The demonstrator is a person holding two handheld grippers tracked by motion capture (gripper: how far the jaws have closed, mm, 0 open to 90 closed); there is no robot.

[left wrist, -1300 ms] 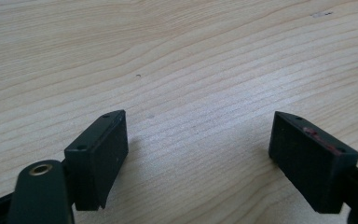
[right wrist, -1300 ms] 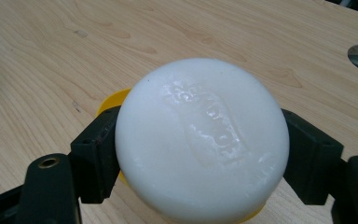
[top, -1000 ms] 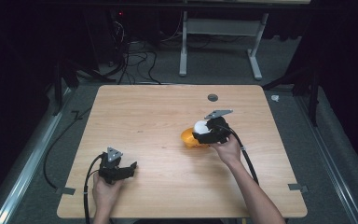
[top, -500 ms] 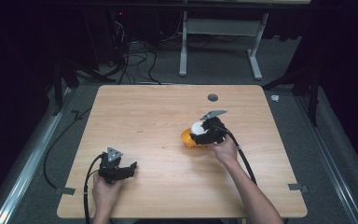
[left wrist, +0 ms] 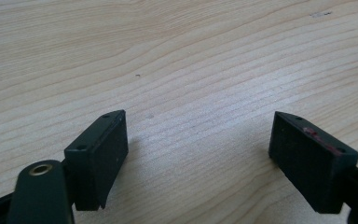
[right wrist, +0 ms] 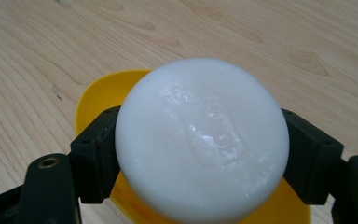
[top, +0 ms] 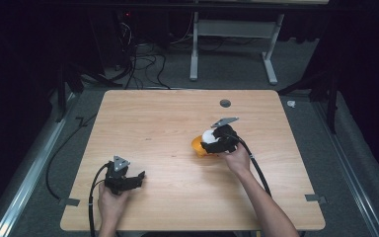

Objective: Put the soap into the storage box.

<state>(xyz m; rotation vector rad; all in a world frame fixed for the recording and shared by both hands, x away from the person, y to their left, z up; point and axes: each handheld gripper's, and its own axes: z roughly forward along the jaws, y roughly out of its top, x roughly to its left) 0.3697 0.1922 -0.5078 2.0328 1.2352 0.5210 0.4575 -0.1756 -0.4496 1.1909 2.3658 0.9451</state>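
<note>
Nearest the person, the left tool is resting on the bare wooden bench with its jaws standing wide and holding nothing. Farther out, the right tool is gripping one white soap bar, round, smooth and glossy, its jaws pressing both sides. It is hovering just over one yellow dish on the bench. Nothing is blocking it.

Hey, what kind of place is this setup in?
Probably a lab or recording studio: a bare wooden table ringed by dark surroundings, loose cables on the grey floor, and a metal stand behind.
</note>
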